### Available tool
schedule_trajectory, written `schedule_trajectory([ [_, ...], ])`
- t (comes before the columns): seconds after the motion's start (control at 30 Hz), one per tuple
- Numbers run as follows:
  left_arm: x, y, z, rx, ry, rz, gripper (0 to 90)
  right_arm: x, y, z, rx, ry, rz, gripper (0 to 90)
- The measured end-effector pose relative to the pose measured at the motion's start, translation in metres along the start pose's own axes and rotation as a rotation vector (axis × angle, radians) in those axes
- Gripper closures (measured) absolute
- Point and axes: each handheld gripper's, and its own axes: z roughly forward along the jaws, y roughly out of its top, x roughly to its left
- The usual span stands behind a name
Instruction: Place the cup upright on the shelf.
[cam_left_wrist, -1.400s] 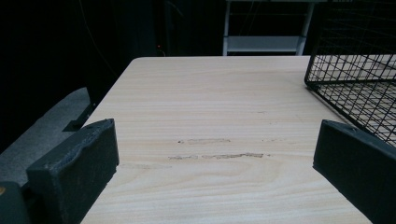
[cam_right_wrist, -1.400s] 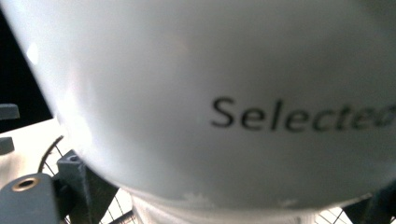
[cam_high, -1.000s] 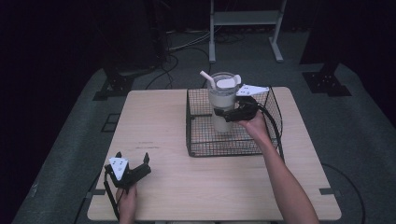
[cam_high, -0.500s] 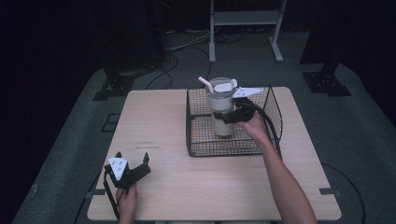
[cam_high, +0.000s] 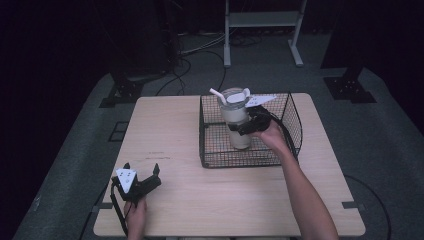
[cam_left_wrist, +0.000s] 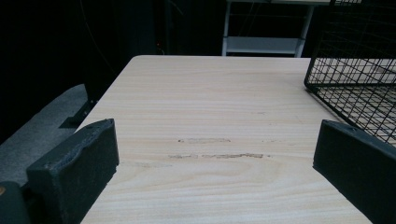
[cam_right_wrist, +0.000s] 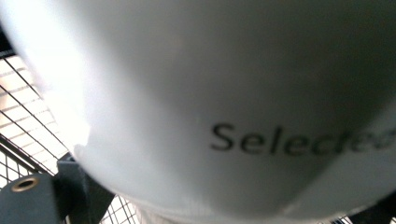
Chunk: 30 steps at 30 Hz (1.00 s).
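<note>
A white tumbler (cam_high: 236, 120) with a lid and a straw stands upright inside the black wire basket (cam_high: 295, 125) on the right half of the table. My right gripper (cam_high: 244, 128) is shut on the tumbler's side, about halfway up. The right gripper view is close on the tumbler's white wall (cam_right_wrist: 210, 93), with printed lettering and one of the fingers (cam_right_wrist: 74, 186) pressed against it. My left gripper (cam_high: 141, 167) rests open near the table's front left corner, nothing between its fingers (cam_left_wrist: 74, 163).
The wooden table (cam_high: 170, 130) has bare surface left of the basket, with faint scuff marks (cam_left_wrist: 219, 155) ahead of the left gripper. The basket's corner (cam_left_wrist: 355, 70) shows at the right there. Cables and a metal stand (cam_high: 262, 20) lie on the floor beyond.
The right gripper has lowered the tumbler deeper into the basket and slightly to the left. The left gripper has stayed still.
</note>
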Motion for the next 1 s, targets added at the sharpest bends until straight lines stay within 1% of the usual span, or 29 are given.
schedule_trajectory([
  [0.07, 0.000, 0.000, 0.000, 0.000, 0.000, 0.000, 0.0, 0.000, 0.000, 0.001, 0.008, -0.001, -0.005, 8.2],
  [0.1, 0.000, 0.000, 0.000, 0.000, 0.000, -0.002, 0.0, 0.000, -0.002, 0.003, 0.030, 0.006, -0.013, 8.2],
  [0.17, 0.000, 0.000, 0.000, 0.000, 0.000, -0.003, 0.0, 0.001, -0.002, 0.002, 0.022, 0.006, -0.021, 8.2],
  [0.23, 0.000, 0.000, 0.000, 0.000, -0.001, -0.004, 0.0, 0.001, -0.002, 0.003, 0.032, 0.002, -0.027, 8.1],
  [0.33, 0.001, 0.000, 0.000, 0.000, -0.001, -0.004, 0.0, 0.001, -0.002, 0.003, 0.026, 0.004, -0.031, 8.1],
  [0.4, 0.001, 0.000, 0.000, 0.000, -0.001, -0.005, 0.0, 0.000, -0.003, 0.003, 0.034, 0.008, -0.032, 8.1],
  [0.47, 0.001, 0.000, 0.000, 0.000, -0.001, -0.004, 0.0, -0.003, -0.004, 0.001, 0.039, -0.004, -0.040, 8.0],
  [0.6, 0.000, 0.000, 0.000, 0.001, -0.001, -0.002, 0.0, -0.005, -0.006, -0.001, 0.028, 0.006, -0.041, 8.0],
  [0.67, 0.000, 0.000, 0.000, 0.000, 0.001, -0.001, 0.0, -0.006, -0.007, -0.001, 0.025, 0.013, -0.050, 7.9],
  [0.7, 0.000, 0.000, 0.000, 0.000, 0.000, -0.001, 0.0, -0.005, -0.007, 0.000, 0.026, 0.012, -0.063, 7.8],
  [0.73, 0.000, 0.000, 0.000, 0.000, 0.001, -0.001, 0.0, -0.005, -0.007, 0.000, 0.026, 0.012, -0.063, 7.8],
  [0.77, 0.000, 0.000, 0.000, 0.000, 0.001, 0.000, 0.0, -0.005, -0.007, 0.000, 0.024, 0.015, -0.080, 7.8],
  [0.87, -0.001, 0.000, 0.000, 0.000, 0.003, 0.002, 0.0, -0.004, -0.009, -0.001, 0.020, 0.020, -0.102, 7.7],
  [1.0, -0.001, 0.000, 0.000, 0.001, 0.003, 0.003, 0.0, -0.004, -0.011, -0.002, 0.012, 0.023, -0.113, 7.8],
])
